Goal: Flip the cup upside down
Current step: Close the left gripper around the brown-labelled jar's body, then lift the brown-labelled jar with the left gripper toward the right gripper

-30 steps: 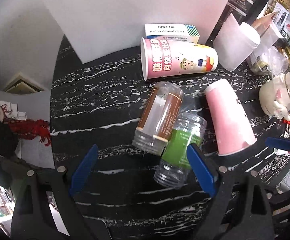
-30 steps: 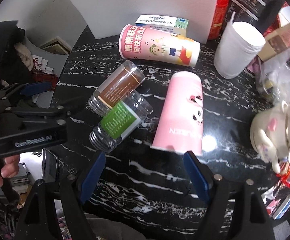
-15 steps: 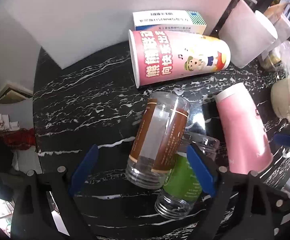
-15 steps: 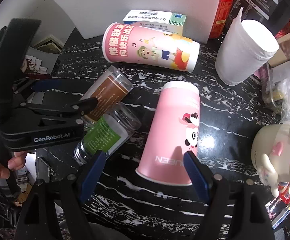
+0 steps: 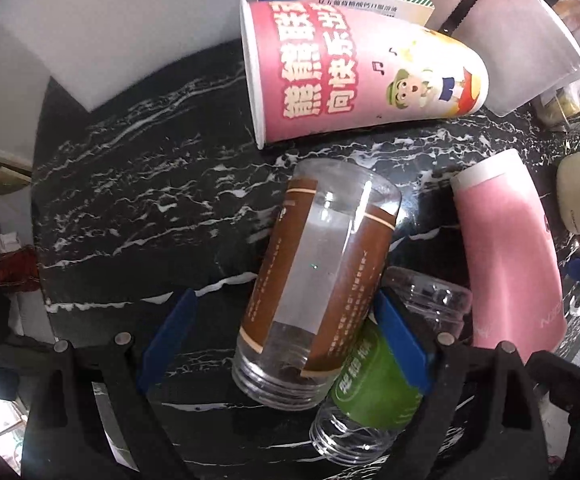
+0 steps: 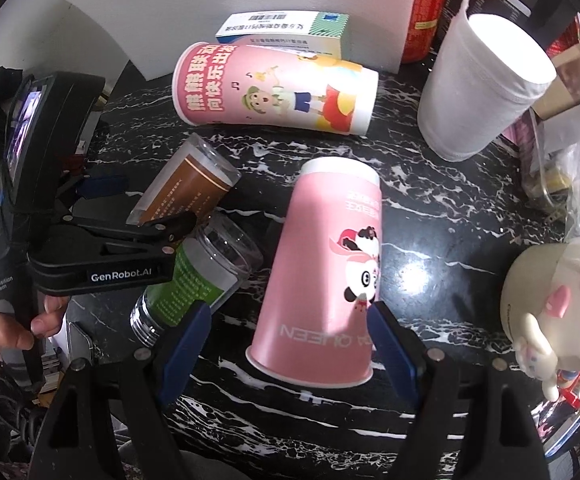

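Observation:
A clear jar with a brown label [image 5: 322,292] lies on its side on the black marble table [image 5: 137,208], its mouth toward me. My left gripper [image 5: 285,344] is open, its blue pads either side of the jar's lower half; it also shows in the right wrist view [image 6: 161,204]. A green-labelled jar [image 5: 370,384] lies under it. A pink panda paper cup [image 6: 330,276] lies on its side, mouth toward me. My right gripper [image 6: 290,340] is open around its rim end.
A large pink cartoon cup [image 6: 273,88] lies on its side behind, in front of a medicine box [image 6: 285,30]. A white cup [image 6: 482,84] stands at the back right. A cream piggy teapot [image 6: 558,300] sits at the right. A white board [image 5: 129,20] leans behind.
Both grippers have moved forward and down. The left now straddles the brown-labelled jar; the right now straddles the pink panda cup. The objects have not moved.

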{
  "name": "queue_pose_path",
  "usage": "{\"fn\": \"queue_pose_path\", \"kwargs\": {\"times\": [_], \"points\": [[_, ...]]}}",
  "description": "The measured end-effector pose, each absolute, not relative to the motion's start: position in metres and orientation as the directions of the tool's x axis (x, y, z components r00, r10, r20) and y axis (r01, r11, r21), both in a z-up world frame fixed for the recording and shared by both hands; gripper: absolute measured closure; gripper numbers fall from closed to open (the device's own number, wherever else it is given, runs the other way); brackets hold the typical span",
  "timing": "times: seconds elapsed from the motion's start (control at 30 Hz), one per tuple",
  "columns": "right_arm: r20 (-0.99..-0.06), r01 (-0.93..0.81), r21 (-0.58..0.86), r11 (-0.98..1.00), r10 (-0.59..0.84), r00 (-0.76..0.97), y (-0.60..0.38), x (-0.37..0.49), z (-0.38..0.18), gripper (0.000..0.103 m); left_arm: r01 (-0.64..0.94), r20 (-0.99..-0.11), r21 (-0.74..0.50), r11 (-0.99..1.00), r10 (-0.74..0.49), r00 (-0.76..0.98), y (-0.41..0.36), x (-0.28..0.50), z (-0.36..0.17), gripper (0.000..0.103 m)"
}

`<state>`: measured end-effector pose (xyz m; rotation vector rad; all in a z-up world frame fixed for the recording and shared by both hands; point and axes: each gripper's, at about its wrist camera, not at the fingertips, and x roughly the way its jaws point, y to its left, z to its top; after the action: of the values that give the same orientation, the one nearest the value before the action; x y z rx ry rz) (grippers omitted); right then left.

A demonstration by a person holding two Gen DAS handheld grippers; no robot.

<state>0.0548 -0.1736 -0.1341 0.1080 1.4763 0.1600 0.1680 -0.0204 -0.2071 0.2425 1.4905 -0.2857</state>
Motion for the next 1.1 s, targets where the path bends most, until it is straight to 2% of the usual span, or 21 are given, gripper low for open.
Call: {"fn": "queue_pose_path", "kwargs": {"times": [0.13, 0.2, 0.27, 0.37, 0.5, 0.7, 1.1], "points": [[-0.981, -0.035, 0.174, 0.984, 0.177, 0.079, -0.175, 0.055, -0.136, 0.022, 0.302, -0.998, -0.045, 0.952, -0.054, 0.021, -0.017, 0.174, -0.218, 0.014], [-0.981, -0.031, 0.175, 0.984, 0.177, 0.075, -0.175, 0.054, -0.137, 0.022, 0.287, -0.997, -0.064, 0.956, -0.070, 0.013, -0.015, 0.176, -0.221, 0.018], [-0.983, -0.030, 0.167, 0.985, 0.169, 0.075, -0.176, 0.053, -0.137, 0.022, 0.281, -0.997, -0.078, 0.957, -0.082, 0.005, -0.011, 0.178, -0.226, 0.029], [-0.982, -0.029, 0.170, 0.985, 0.172, 0.076, -0.176, 0.053, -0.137, 0.022, 0.272, -0.999, -0.050, 0.961, -0.046, -0.020, -0.010, 0.179, -0.236, 0.037], [-0.982, -0.017, 0.171, 0.985, 0.172, 0.081, -0.178, 0.052, -0.136, 0.022, 0.241, -0.996, -0.094, 0.966, -0.090, -0.027, -0.003, 0.180, -0.238, 0.038], [-0.981, -0.003, 0.174, 0.985, 0.173, 0.090, -0.181, 0.045, -0.127, 0.022, 0.229, -0.996, -0.093, 0.969, -0.093, -0.010, -0.001, 0.174, -0.230, 0.039], [-0.969, -0.009, 0.188, 0.982, 0.187, 0.161, -0.175, 0.013, -0.095, 0.022, 0.174, -0.992, -0.115, 0.978, -0.123, 0.032, 0.006, 0.137, -0.167, 0.043]]}}
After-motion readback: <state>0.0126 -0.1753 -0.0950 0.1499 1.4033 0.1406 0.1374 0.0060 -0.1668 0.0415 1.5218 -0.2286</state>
